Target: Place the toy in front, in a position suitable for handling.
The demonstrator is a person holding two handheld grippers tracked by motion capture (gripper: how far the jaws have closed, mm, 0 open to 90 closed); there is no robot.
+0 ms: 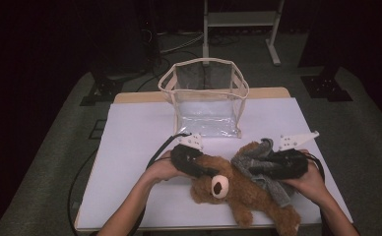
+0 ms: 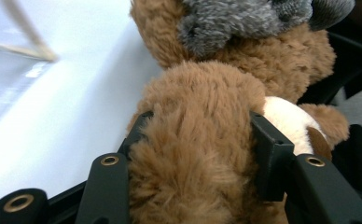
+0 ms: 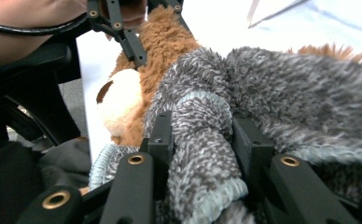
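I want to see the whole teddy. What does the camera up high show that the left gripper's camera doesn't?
The high view takes in the whole teddy bear lying on the white table, the complete clear bag behind it, and the right gripper shut on the grey sweater. The left gripper view shows up close the bear's brown fur squeezed between the left gripper. Both show bear, sweater and table.

A brown plush bear [image 1: 238, 189] is being kept lying on its back across the table's near edge, cream muzzle [image 1: 220, 186] turned upward. A grey knitted garment [image 1: 265, 169] is being worn bunched over its torso, one sleeve sticking out.
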